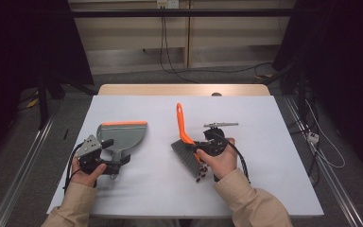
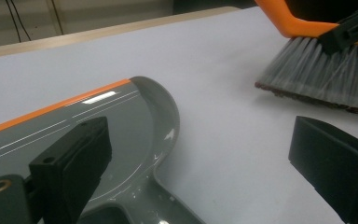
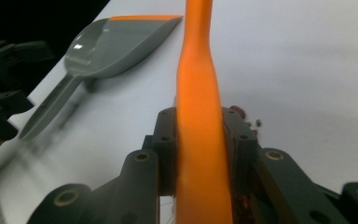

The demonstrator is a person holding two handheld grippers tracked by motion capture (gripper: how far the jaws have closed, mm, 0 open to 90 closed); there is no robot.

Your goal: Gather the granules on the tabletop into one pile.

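Note:
A grey dustpan [image 1: 123, 135] with an orange front lip lies on the white table, left of centre, its handle pointing toward the person. My left gripper [image 1: 113, 153] is open around that handle's end. In the left gripper view the jaws [image 2: 198, 140] stand wide apart over the dustpan [image 2: 121, 121], and neither pad presses on it. My right gripper [image 1: 203, 146] is shut on the orange handle of a hand brush [image 1: 183, 130], with its grey bristles [image 1: 185, 158] resting on the table. In the right gripper view the handle [image 3: 198, 93] is clamped between both pads.
Small dark red bits [image 1: 201, 177] lie on the table by the bristle tips, and they also show beside the jaws [image 3: 237, 112]. The table [image 1: 264, 142] has a wooden far edge. Cables run along the floor at the right.

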